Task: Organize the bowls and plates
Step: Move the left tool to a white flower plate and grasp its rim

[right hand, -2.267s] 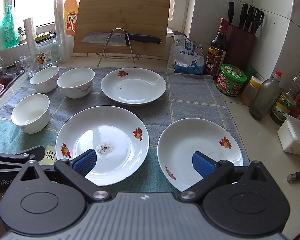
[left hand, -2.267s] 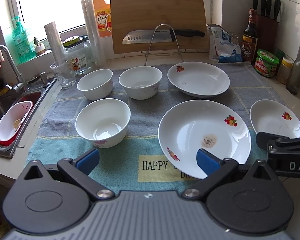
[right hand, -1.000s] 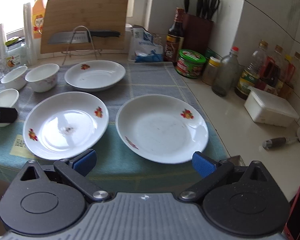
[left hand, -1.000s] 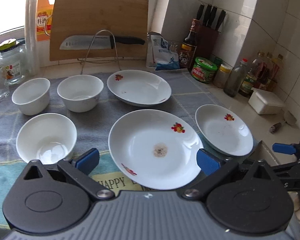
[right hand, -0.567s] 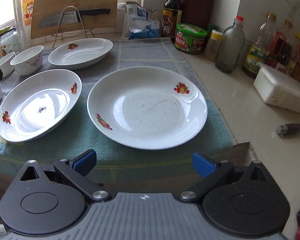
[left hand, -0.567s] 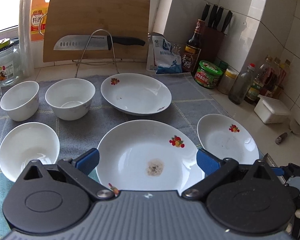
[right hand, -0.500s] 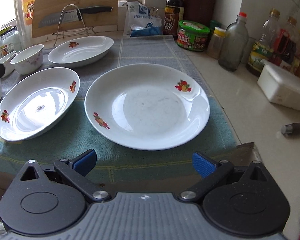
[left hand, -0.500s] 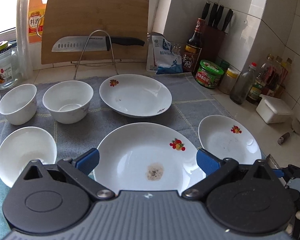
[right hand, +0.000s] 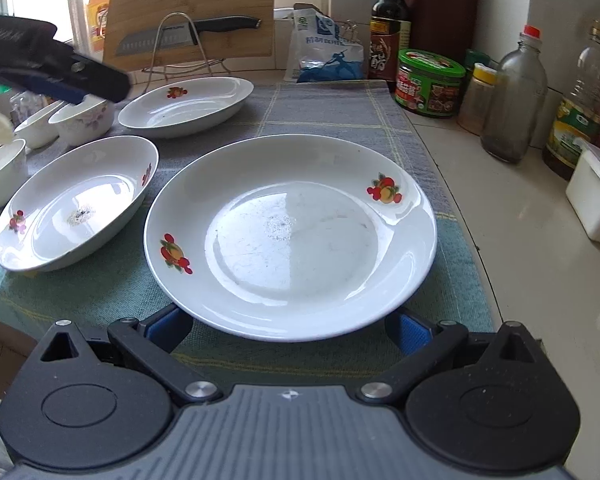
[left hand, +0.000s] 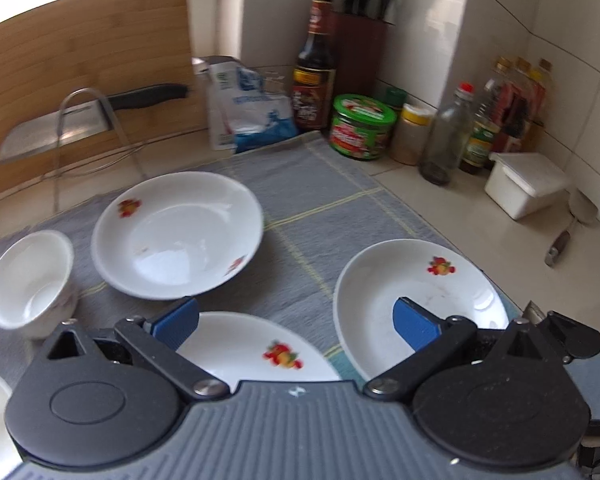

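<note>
Three white fruit-print plates lie on the towel. In the right wrist view, my right gripper (right hand: 288,326) is open, low at the near rim of the right plate (right hand: 290,232), its blue pads on either side of and under the rim. The middle plate (right hand: 74,204) lies to its left and the far plate (right hand: 186,106) behind. In the left wrist view, my left gripper (left hand: 294,320) is open and empty above the middle plate (left hand: 260,354), with the right plate (left hand: 420,286), the far plate (left hand: 176,234) and a white bowl (left hand: 30,282) around it. Bowls (right hand: 82,118) stand at far left.
A cutting board with a knife on a wire rack (right hand: 188,36) stands at the back. Bottles and jars (right hand: 428,80) and a white box (right hand: 596,196) crowd the right counter. The towel's front edge (right hand: 100,312) runs along the counter edge.
My right gripper has dropped and moved in to the right plate's near rim. My left gripper has moved forward and turned right, over the middle plate.
</note>
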`<action>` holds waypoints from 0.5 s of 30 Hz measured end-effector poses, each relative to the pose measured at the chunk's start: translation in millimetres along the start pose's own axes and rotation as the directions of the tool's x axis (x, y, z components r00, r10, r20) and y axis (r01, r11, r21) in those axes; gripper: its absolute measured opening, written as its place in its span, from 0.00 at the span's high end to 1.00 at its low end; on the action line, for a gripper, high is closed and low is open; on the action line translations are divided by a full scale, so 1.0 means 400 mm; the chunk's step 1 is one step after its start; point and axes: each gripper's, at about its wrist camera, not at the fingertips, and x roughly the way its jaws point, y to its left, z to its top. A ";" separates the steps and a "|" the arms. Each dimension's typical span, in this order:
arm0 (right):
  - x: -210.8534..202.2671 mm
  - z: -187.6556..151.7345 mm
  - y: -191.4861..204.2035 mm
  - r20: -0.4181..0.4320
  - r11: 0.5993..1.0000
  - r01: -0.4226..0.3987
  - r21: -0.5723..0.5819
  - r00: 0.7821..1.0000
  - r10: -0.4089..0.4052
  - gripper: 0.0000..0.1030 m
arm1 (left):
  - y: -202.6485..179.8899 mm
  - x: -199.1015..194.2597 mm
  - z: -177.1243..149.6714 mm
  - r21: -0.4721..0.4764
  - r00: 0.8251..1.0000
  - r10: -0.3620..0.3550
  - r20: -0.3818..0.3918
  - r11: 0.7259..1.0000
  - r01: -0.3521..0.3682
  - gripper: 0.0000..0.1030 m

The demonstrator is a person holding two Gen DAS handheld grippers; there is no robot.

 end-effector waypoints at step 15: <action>0.016 -0.011 -0.020 0.010 0.995 -0.039 -0.091 0.999 0.040 0.00 | -0.137 0.206 0.096 0.252 0.979 -0.099 -0.179 0.957 0.143 0.01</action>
